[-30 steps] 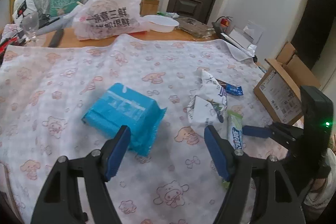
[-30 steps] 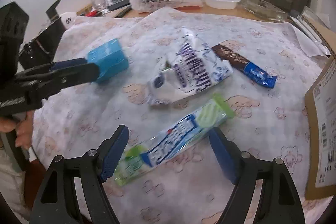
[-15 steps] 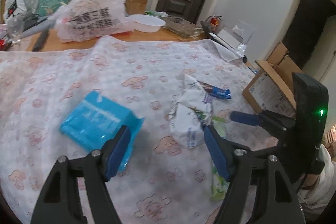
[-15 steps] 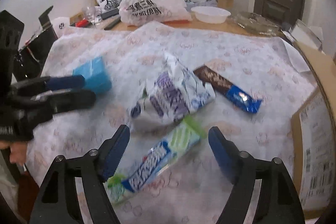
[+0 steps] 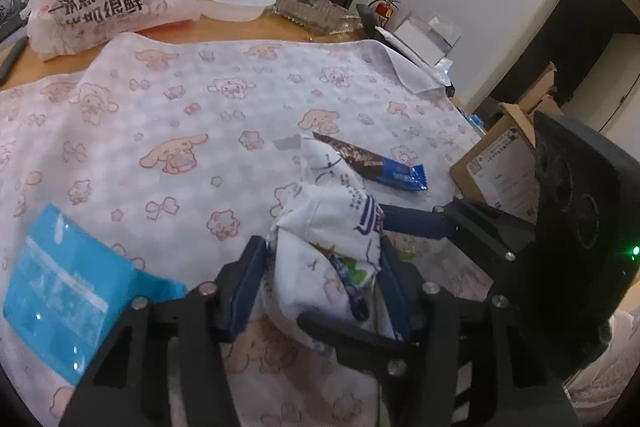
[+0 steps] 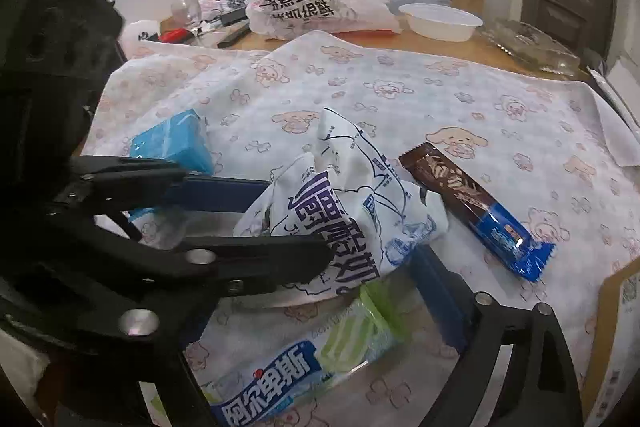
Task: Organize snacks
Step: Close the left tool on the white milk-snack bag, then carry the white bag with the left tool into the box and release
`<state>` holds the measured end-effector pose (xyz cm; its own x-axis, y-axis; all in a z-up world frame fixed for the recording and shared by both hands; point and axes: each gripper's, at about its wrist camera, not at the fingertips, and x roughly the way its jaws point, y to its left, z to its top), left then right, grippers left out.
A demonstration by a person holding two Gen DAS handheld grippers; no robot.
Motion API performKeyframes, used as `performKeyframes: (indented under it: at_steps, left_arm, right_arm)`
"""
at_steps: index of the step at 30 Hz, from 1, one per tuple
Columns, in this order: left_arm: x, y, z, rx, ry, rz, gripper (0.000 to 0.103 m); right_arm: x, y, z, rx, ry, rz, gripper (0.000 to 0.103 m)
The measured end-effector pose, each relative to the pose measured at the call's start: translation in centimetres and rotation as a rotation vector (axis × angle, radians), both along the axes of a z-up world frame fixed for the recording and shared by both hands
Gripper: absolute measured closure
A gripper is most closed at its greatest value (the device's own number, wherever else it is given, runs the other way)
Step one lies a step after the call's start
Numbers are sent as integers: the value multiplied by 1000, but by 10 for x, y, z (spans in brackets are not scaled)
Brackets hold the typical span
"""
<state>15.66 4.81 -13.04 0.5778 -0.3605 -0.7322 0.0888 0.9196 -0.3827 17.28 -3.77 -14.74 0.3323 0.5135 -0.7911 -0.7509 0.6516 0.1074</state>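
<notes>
shifted from the blue pack (image 5: 76, 287) at 8 o'clock onto the white snack bag (image 5: 332, 243); left tool (image 5: 320, 287) closing around it, right tool (image 6: 304, 327) opening over the green-blue bar (image 6: 300, 359). nothing sorted yet; chocolate bar (image 6: 476, 211) at 3 o'clock untouched.

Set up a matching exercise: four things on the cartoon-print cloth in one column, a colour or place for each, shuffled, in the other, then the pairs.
1. crumpled snack bag
2. flat packet
3. wafer bar
4. candy stick pack

A. brown and blue wrapper
B. between the left gripper's fingers
C. plain light blue
D. green and blue wrapper, under the right gripper

Pairs: 1-B, 2-C, 3-A, 4-D
</notes>
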Motion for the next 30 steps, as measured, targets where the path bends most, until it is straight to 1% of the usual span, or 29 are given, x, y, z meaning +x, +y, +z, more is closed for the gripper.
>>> performKeyframes:
  at_steps: [5,12,15,17,19,22,25,30]
  left_arm:
    - [4,-5,-2,8,-1,-4,52]
    - [8,-10,-4,44,2,19,53]
    - [6,-11,-1,60,3,26,59]
    - [3,-11,1,58,7,29,60]
    - [-1,-12,3,56,5,29,62]
    - [-14,-14,15,69,-20,34,62]
    - [-27,-15,31,77,-52,45,63]
    - [-58,-22,69,102,-123,67,63]
  right_arm:
    - [1,2,0,3,-2,0,16]
    - [-2,2,1,11,-4,-4,26]
    - [-3,-1,3,27,-1,-6,30]
    - [-5,-2,6,33,2,-1,32]
    - [-8,-3,9,35,1,4,36]
    - [-17,-5,17,48,-10,15,37]
    - [-31,-6,32,63,-44,23,38]
    - [-56,-11,65,91,-109,40,38]
